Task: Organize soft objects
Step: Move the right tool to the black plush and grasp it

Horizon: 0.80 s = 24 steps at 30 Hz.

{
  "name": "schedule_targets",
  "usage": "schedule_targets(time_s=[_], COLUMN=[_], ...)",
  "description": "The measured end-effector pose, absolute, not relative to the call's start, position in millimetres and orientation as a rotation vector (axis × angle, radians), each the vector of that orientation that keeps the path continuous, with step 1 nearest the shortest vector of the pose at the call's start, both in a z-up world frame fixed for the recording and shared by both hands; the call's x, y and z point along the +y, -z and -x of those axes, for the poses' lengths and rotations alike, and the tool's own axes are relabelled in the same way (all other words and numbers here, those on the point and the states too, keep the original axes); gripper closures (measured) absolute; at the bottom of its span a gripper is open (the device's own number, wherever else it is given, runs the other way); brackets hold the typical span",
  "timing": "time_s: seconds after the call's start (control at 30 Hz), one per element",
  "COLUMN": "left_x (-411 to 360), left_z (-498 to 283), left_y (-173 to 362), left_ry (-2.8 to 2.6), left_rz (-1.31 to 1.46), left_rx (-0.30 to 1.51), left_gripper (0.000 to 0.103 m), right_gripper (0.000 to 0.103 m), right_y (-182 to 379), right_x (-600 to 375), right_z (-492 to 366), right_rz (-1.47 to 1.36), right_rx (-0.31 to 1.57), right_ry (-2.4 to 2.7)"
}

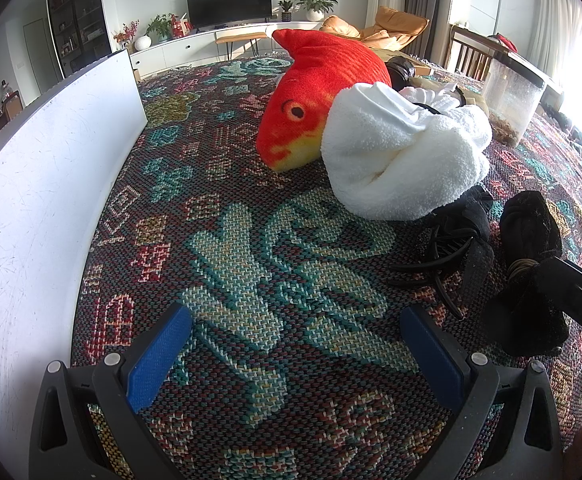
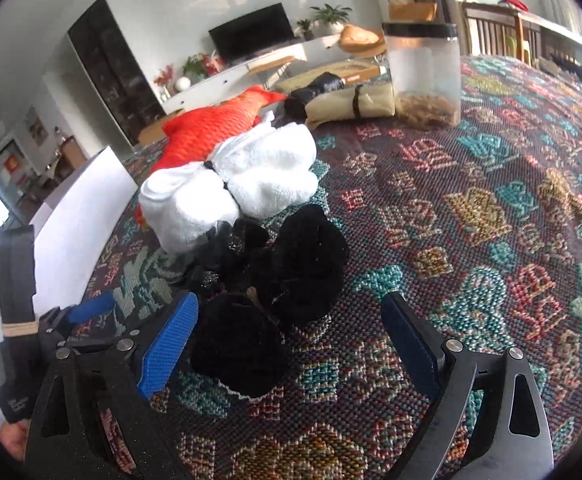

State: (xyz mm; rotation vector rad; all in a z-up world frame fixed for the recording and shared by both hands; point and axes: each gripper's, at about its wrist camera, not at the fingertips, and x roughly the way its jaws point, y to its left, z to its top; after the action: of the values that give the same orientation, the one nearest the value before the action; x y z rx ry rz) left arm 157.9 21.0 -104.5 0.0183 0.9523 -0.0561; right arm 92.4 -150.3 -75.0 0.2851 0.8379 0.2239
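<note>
A red-orange plush fish [image 1: 311,100] lies on the patterned woven cloth [image 1: 251,264]; it also shows in the right wrist view [image 2: 211,128]. A white towel bundle [image 1: 403,152] tied with a black band leans against it, and shows in the right wrist view [image 2: 247,184]. A black tied cloth bundle [image 1: 531,280] [image 2: 283,292] and black lacy fabric [image 1: 455,248] lie to the right. My left gripper [image 1: 295,320] is open over bare cloth. My right gripper [image 2: 291,316] is open, its jaws either side of the black bundle.
A white board [image 1: 51,184] stands along the left edge. A clear lidded container [image 1: 515,96] [image 2: 427,72] with brown fibre stands at the back. A tan folded item [image 2: 351,104] and a black item [image 2: 315,92] lie behind the towel. Living-room furniture lies beyond.
</note>
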Motion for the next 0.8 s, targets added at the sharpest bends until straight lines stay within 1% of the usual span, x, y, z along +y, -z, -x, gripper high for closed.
schedule_targets(time_s=[0.07,0.1,0.13,0.17,0.2,0.23,0.27,0.37,0.4,0.43,0.47,0.57,0.63,0.73,0.77,0.8], left_x=[21,21,21,21,21,21,21,20,19,16,12,-17,-40,-52,-53,-55], left_z=[-158,-158,-158,-158,-158,-158,-158,-157,-156,-153,-148,-138,-147,-166,-166,-163], left_y=[105,105,105,105,105,105,105,105,103,100,94,79,83,97,94,91], left_ry=[0.056,0.056,0.056,0.056,0.056,0.056,0.056,0.046,0.047,0.052,0.091,0.248,0.275,0.259,0.268,0.328], left_rz=[-0.018,-0.019,-0.018,-0.019,-0.018,-0.018,-0.02,-0.015,-0.015,-0.001,0.024,-0.014,-0.095,-0.077,-0.063,-0.021], left_rx=[0.952,0.952,0.952,0.952,0.952,0.952,0.952,0.961,0.988,1.016,1.011,0.947,0.968,0.993,0.968,0.968], left_gripper=[0.0,0.0,0.0,0.0,0.0,0.0,0.0,0.0,0.0,0.004,0.01,0.009,0.009,0.01,0.02,0.027], right_gripper=[0.009,0.012,0.018,0.044,0.055,0.057,0.062,0.063,0.063,0.063,0.063,0.063,0.063,0.062,0.062,0.06], right_y=[80,82,81,81,80,78,75,67,68,67,65,57,58,59,59,60], right_x=[-148,-146,-144,-140,-140,-141,-143,-154,-160,-168,-177,-195,-203,-215,-219,-222], right_z=[-103,-107,-108,-109,-109,-107,-104,-78,-70,-63,-60,-53,-56,-55,-53,-52], right_rz=[-0.291,-0.276,-0.244,-0.209,-0.209,-0.218,-0.208,-0.169,-0.175,-0.208,-0.252,-0.309,-0.338,-0.386,-0.404,-0.423], right_rx=[0.88,0.898,0.903,0.91,0.914,0.916,0.907,0.845,0.83,0.823,0.811,0.747,0.747,0.741,0.733,0.727], right_ry=[-0.233,-0.232,-0.227,-0.228,-0.261,-0.267,-0.251,-0.176,-0.16,-0.147,-0.139,-0.075,-0.049,-0.016,-0.005,0.005])
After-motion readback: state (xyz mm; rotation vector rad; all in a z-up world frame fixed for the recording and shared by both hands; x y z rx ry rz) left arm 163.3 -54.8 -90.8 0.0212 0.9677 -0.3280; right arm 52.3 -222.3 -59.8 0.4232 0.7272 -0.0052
